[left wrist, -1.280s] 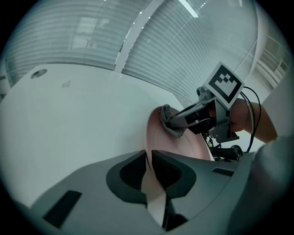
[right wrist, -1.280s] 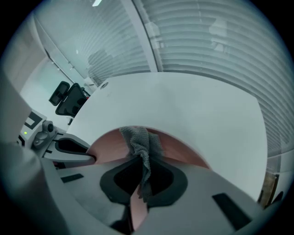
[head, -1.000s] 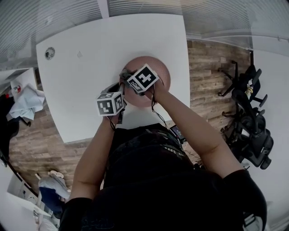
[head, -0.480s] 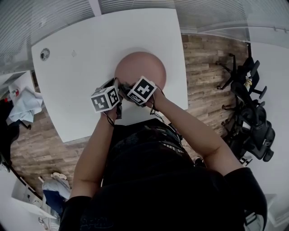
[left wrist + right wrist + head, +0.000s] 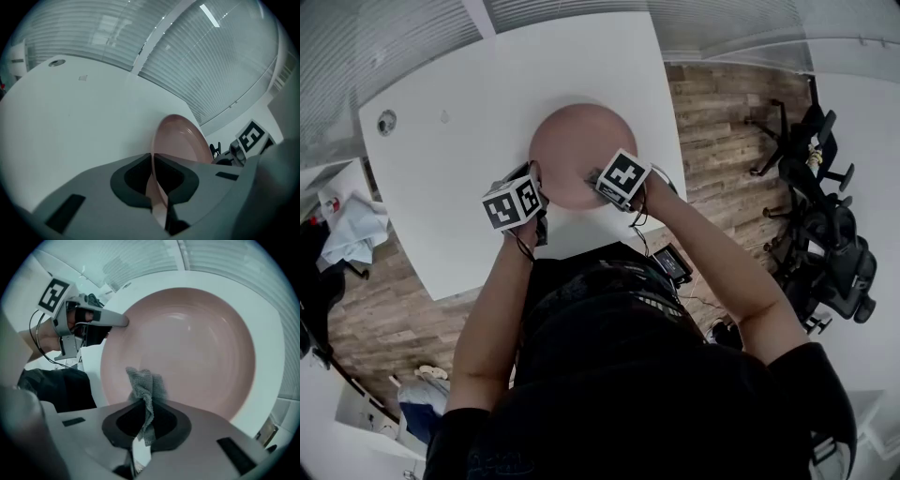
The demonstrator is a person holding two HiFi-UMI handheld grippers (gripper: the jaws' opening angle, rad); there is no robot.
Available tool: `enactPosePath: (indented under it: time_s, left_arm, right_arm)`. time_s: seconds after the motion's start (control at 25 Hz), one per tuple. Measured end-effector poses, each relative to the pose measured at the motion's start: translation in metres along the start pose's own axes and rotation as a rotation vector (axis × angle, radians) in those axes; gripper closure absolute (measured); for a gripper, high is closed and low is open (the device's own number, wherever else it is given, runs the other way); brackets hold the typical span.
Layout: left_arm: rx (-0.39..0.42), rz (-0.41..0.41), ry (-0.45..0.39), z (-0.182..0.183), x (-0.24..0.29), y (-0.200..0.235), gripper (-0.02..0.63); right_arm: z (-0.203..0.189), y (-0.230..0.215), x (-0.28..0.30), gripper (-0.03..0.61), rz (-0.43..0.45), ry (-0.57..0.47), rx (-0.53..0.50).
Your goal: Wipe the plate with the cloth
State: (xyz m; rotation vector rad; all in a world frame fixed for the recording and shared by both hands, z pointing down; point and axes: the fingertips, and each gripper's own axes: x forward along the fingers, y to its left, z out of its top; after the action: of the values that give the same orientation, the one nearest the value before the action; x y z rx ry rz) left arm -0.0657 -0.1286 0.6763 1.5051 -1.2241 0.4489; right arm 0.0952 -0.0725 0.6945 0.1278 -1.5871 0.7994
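Pink plate (image 5: 579, 150) on white desk (image 5: 459, 112), near its front edge. Both forearms reach forward. Left tongs (image 5: 152, 164) pitched down at plate's left rim, clamped on rim. Right tongs (image 5: 140, 411) point steeply down over plate's near-right part, pinching grey cloth (image 5: 146, 385), cloth end over plate's inner face.

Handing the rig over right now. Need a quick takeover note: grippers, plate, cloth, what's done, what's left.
Left gripper: shut on the rim of the plate, steadying it.
Right gripper: shut on the cloth, whose free end lies over the near inner part of the plate.
Plate: pink, on the white table, near its front edge.
Done: both grips made, cloth brought to the plate. No dirt shows on the plate; how much has been wiped cannot be told.
Left: probably sweep the cloth over the rest of the surface, then release both.
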Motion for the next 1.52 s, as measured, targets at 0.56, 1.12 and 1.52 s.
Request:
enactPosePath:
  time_s: [0.56, 1.12, 1.52]
  left_arm:
    - [0.046, -0.002, 0.047, 0.005, 0.003, -0.001, 0.578]
    - [-0.033, -0.009, 0.033, 0.006, 0.002, 0.002, 0.581]
    - [-0.031, 0.024, -0.010, 0.010, 0.001, 0.005, 0.586]
  right_arm:
    - [0.081, -0.103, -0.054, 0.541, -0.331, -0.156, -0.050]
    - [0.159, -0.022, -0.030, 0.543, -0.202, -0.300, -0.215]
    - [0.079, 0.048, 0.005, 0.543, -0.011, -0.136, -0.314]
